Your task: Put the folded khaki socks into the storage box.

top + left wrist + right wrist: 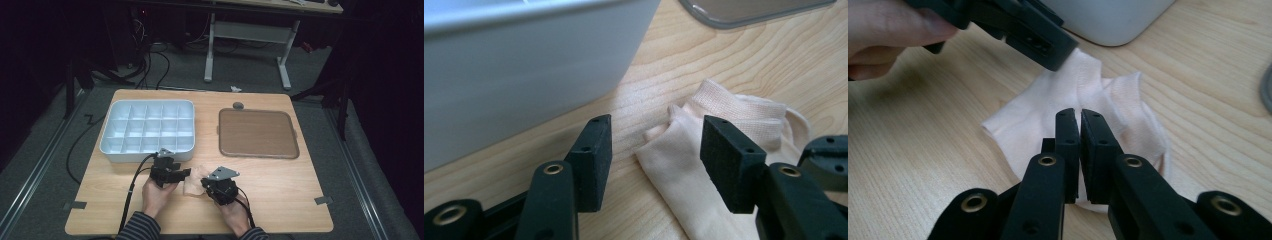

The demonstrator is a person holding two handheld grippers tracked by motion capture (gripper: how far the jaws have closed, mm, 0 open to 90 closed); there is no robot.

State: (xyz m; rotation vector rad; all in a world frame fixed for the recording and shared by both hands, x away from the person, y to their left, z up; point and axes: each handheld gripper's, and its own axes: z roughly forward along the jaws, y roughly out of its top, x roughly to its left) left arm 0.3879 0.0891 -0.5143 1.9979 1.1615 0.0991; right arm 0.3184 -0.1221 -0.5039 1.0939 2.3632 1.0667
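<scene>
A pale peach cloth (193,181), perhaps a sock, lies crumpled on the wooden table between my two grippers. My left gripper (186,174) is open and points right, with one end of the cloth (669,165) lying between its spread jaws (656,145); the pads do not press on it. My right gripper (205,183) points left at the cloth's other side. In the right gripper view its jaws (1080,117) are pressed together low over the cloth (1018,120). Whether they pinch any fabric is hidden. The left gripper (1048,50) reaches in from the upper left there.
A white compartment tray (148,150) stands just behind the left gripper, its wall (524,75) close to the jaws. A brown flat tray (258,155) lies at the right rear, with a small grey disc (238,105) behind it. Bare wood lies to the right.
</scene>
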